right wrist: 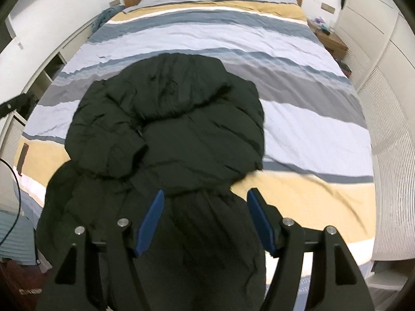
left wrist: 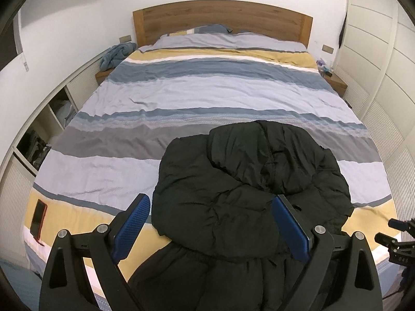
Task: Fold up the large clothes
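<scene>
A large black puffer jacket (left wrist: 246,181) lies bunched at the foot of the striped bed (left wrist: 202,88), its lower part hanging over the bed's front edge. My left gripper (left wrist: 210,202) is open above the jacket's near left part, holding nothing. In the right wrist view the jacket (right wrist: 168,124) fills the middle, and my right gripper (right wrist: 206,197) is open over its hanging lower part, holding nothing. The right gripper's tip also shows at the right edge of the left wrist view (left wrist: 396,233).
A phone in a red case (left wrist: 38,219) lies on the bed's near left corner. A wooden headboard (left wrist: 223,18) stands at the far end. White shelving (left wrist: 52,119) runs along the left and a white wardrobe (left wrist: 384,64) along the right. Nightstands flank the bed.
</scene>
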A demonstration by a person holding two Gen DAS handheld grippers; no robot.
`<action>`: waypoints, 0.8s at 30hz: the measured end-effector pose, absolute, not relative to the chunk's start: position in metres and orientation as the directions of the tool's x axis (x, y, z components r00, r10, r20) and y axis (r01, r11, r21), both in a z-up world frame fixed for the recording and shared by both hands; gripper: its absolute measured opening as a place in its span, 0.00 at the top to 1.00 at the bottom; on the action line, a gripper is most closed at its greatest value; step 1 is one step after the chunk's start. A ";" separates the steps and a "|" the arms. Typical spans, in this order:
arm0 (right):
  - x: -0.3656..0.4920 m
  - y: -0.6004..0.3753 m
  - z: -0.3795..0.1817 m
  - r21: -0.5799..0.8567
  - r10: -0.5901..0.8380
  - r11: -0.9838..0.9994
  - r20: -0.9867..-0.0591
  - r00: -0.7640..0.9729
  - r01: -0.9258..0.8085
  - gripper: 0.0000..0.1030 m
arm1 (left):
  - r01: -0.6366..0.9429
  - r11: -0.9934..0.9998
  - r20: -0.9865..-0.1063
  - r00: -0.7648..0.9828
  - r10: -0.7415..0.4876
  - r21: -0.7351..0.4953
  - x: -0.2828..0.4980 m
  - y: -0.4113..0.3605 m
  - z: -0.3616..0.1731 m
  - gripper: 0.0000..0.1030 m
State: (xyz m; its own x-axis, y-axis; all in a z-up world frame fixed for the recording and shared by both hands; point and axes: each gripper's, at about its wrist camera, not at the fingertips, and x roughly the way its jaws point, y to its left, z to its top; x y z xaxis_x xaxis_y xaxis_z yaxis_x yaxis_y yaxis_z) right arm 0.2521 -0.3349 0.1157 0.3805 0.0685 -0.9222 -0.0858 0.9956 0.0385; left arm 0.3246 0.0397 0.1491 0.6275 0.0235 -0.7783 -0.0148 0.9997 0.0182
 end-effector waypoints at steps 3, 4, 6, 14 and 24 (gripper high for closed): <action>0.241 -0.344 0.111 0.015 0.043 0.997 -0.926 0.374 -0.078 0.36 | -0.019 1.000 -0.787 0.617 0.028 0.021 0.322 0.044 0.143 0.09; 0.239 -0.346 0.110 0.012 0.039 0.997 -0.927 0.373 -0.075 0.36 | -0.020 1.000 -0.789 0.614 0.027 0.018 0.321 0.045 0.141 0.09; 0.232 -0.352 0.107 0.005 0.028 0.998 -0.929 0.370 -0.064 0.35 | -0.022 1.000 -0.791 0.612 0.023 0.012 0.318 0.050 0.135 0.09; 0.203 -0.382 0.092 0.000 0.002 1.000 -0.941 0.338 -0.005 0.34 | 0.000 0.999 -0.835 0.549 -0.043 -0.052 0.289 0.089 0.099 0.09; 0.141 -0.431 0.042 0.081 0.040 0.987 -0.961 0.273 0.141 0.34 | -0.073 0.997 -0.907 0.421 0.019 -0.013 0.260 0.142 0.058 0.04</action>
